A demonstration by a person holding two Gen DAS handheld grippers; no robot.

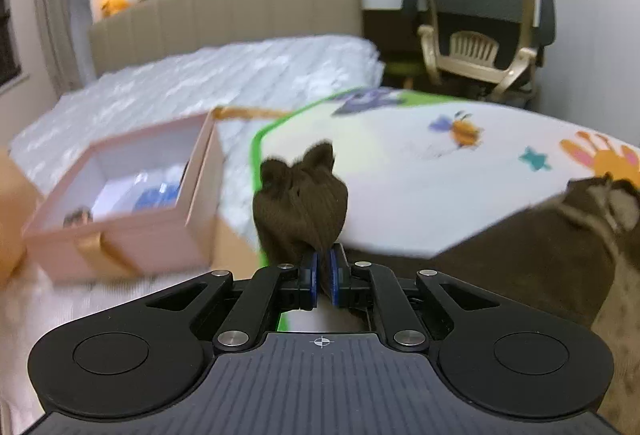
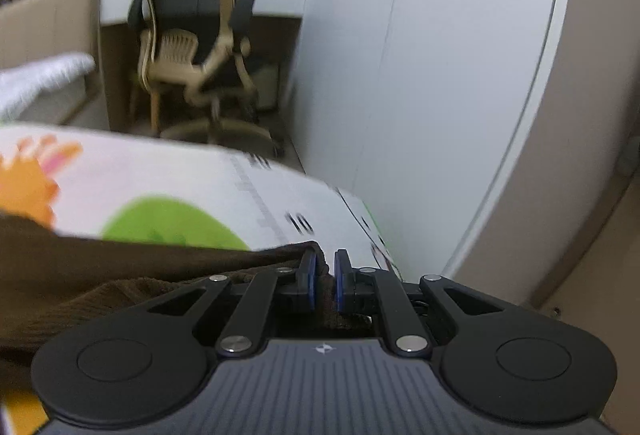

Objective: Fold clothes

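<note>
My left gripper (image 1: 323,275) is pinching a bunched corner of the brown garment (image 1: 300,203): the blue pads (image 1: 312,275) are pressed close with a wad of ribbed cloth between them, and the wad stands up above the fingertips in a rounded lump with two little points at its top. From that lump the cloth runs rightward and low, reappearing as a wide brown sheet at the right edge of my left camera's view, where a paler lining and a seam show. So the garment's long axis lies across me, left to right, stretched between my two tools rather than pointing away.

My right gripper (image 2: 325,279) has the other end. Its blue pads (image 2: 309,277) sit with a narrow gap, and the edge of the brown garment (image 2: 120,275) comes in from the left and tucks between them, so it is nipped on the fabric; the rest spreads off to the left under the tool.

The cloth lies over a white play mat (image 1: 400,187) with a green border and cartoon prints, laid on the bed (image 1: 200,83). Left of my left tool sits an open pink box (image 1: 120,219) with a gold ribbon. An office chair (image 2: 188,47) stands beyond the mat, and a white cabinet (image 2: 420,75) rises at the right
</note>
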